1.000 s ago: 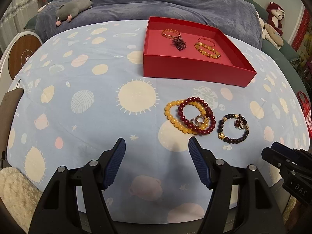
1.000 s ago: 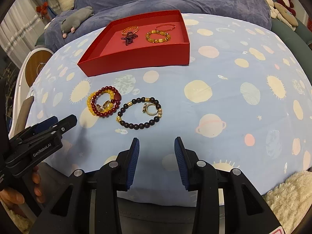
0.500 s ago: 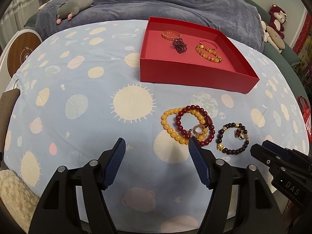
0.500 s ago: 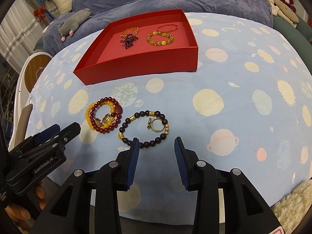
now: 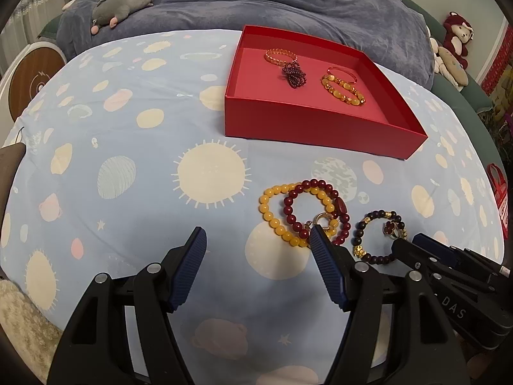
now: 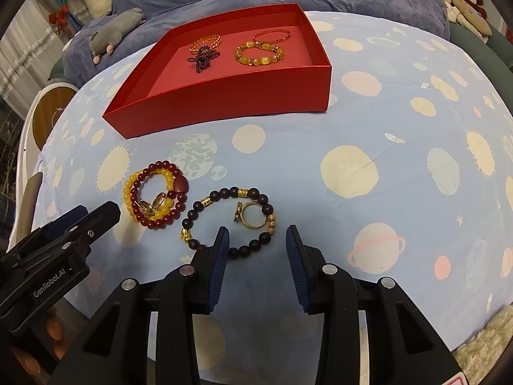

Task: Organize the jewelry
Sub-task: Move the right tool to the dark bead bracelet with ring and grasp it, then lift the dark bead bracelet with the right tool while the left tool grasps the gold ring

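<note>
Beside the red tray's (image 6: pixel 224 102) near wall, loose bracelets (image 6: pixel 229 221) lie before both open-jawed grippers.

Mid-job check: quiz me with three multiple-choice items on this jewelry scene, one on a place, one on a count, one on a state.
1. Where does the gold ring lie?
A. In the red tray
B. Inside the dark bead bracelet
C. On the blanket

2. How many pieces lie in the red tray?
A. Four
B. Two
C. Six

3. How is the right tool?
A. Shut on a ring
B. Shut, holding nothing
C. Open, holding nothing

Answers:
1. B, the dark bead bracelet loops around it.
2. A, four show on the floor.
3. C, its fingers stand apart.
</note>
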Tool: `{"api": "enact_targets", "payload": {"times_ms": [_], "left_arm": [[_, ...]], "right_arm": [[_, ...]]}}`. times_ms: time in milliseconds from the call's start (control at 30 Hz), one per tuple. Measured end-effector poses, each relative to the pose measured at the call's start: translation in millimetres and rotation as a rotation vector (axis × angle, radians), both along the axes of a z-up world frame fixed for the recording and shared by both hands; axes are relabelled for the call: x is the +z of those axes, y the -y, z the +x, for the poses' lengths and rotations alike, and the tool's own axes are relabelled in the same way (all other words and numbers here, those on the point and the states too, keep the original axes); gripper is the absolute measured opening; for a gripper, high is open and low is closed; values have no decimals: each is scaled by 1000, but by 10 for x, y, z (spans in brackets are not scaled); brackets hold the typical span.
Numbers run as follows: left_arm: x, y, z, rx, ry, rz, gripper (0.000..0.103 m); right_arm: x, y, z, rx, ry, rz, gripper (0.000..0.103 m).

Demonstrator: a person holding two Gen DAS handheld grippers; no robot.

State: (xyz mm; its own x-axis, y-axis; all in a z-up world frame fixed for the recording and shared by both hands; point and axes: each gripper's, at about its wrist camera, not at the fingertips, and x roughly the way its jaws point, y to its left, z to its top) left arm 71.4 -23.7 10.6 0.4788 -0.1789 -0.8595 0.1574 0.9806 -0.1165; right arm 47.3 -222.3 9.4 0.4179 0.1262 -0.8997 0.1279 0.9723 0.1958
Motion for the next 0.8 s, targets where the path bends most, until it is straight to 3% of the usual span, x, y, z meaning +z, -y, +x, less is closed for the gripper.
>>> {"api": "enact_targets", "payload": {"times_ms": [200, 333, 467, 800], "left_arm": [[-17, 1, -17, -5, -9, 0, 64], [-20, 6, -26, -7, -11, -4, 64], [-23, 24, -56, -15, -10, -5, 64], [21, 68, -142, -39, -8, -17, 64]], "right_arm": [[-46, -51, -7, 32, 1, -55, 28], [-49, -55, -40, 57, 1, -106, 15], [-44, 7, -65, 44, -7, -74, 8], [347, -5, -126, 29, 94, 60, 8]]}}
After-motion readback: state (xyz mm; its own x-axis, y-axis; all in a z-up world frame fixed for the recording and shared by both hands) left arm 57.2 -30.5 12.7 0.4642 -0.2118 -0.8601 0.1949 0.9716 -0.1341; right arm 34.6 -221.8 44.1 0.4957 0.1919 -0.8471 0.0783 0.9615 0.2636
